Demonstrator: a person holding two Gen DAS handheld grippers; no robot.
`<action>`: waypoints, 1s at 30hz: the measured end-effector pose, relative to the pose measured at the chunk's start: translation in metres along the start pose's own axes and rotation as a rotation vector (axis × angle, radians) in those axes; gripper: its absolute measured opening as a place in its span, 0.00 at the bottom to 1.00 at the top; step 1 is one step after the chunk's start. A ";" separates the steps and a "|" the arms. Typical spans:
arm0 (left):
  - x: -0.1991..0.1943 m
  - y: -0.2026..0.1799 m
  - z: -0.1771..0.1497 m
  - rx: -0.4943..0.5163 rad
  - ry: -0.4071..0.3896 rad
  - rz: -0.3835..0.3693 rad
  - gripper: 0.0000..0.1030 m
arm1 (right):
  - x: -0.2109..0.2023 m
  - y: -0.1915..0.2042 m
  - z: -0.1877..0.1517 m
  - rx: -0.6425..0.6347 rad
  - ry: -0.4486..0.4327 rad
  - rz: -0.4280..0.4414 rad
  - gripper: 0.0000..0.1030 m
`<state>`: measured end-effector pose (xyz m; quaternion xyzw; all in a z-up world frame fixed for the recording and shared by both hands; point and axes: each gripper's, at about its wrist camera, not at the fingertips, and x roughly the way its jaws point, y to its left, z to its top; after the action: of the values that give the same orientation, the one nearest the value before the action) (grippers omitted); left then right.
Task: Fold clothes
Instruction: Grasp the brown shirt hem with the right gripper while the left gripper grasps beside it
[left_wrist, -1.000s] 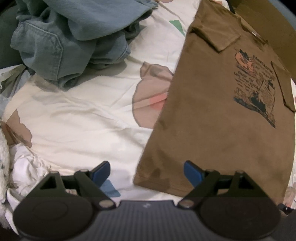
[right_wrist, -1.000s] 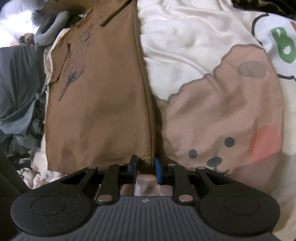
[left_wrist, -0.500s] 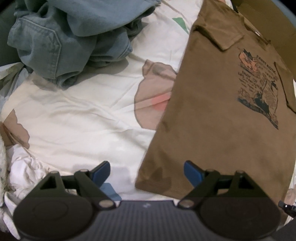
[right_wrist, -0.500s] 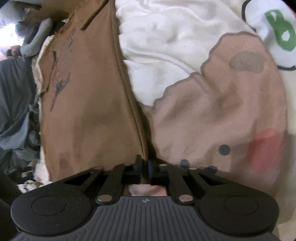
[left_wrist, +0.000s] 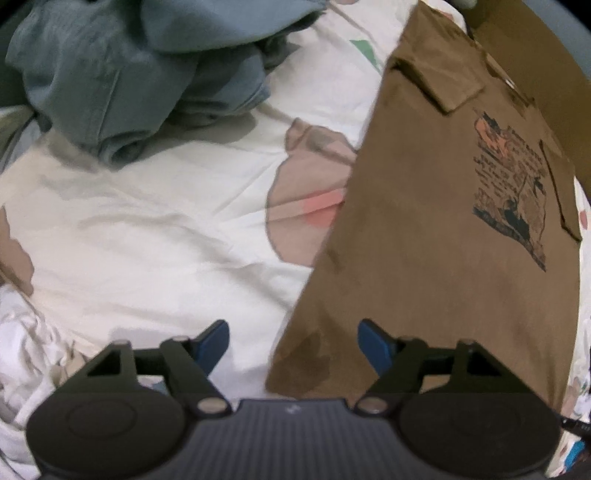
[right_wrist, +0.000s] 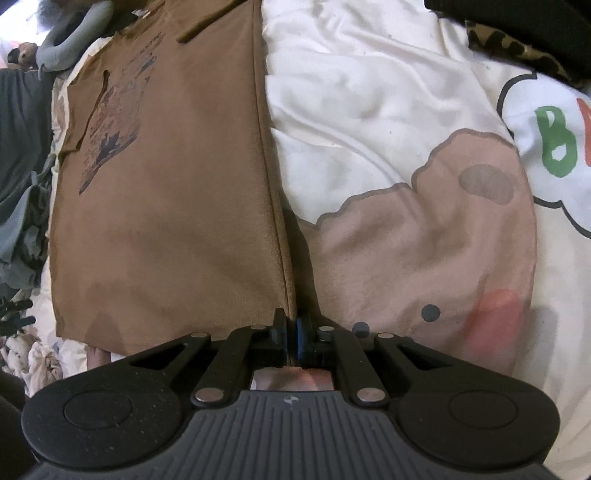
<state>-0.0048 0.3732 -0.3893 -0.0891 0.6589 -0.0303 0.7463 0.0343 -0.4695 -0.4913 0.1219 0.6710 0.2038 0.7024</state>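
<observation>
- Denim, a rumpled blue-grey heap of clothes (left_wrist: 122, 77), lay at the far left of the bed, well apart from the work.
- Next came the cream bedsheet (left_wrist: 147, 236) with its cartoon bear print, soft and creased, a yielding surface to fold on.
- The left gripper (left_wrist: 291, 341) was released, its blue pads spread wide, hovering just over the near left hem corner of the brown T-shirt (left_wrist: 436, 229).
- That shirt lay flat, print side up, with both sleeves already turned in over the chest, so it formed a long strip.
- The right gripper (right_wrist: 291, 332) was clenched on the shirt's near right corner, at the side seam by the hem.
- By my judgement the lengthwise fold was in hand: one hem corner was pinched, the other waited between open pads.
- The next move probably called for the left pads to close on their corner, then both to carry the hem level toward the collar.
- Beyond the shirt's right edge, the sheet ran on to a leopard-print cloth (right_wrist: 517, 48) at the far right.
</observation>
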 end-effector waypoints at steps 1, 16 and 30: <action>0.002 0.003 -0.002 -0.001 0.005 -0.002 0.67 | 0.000 0.001 -0.001 0.003 -0.001 -0.005 0.03; 0.034 0.008 -0.026 0.067 0.057 -0.004 0.34 | -0.004 0.008 -0.002 0.016 0.005 -0.037 0.03; 0.061 -0.015 -0.043 0.144 0.021 0.103 0.22 | -0.001 0.015 0.000 0.000 0.025 -0.066 0.03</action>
<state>-0.0384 0.3444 -0.4516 -0.0007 0.6663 -0.0401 0.7446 0.0323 -0.4572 -0.4834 0.0971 0.6832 0.1818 0.7005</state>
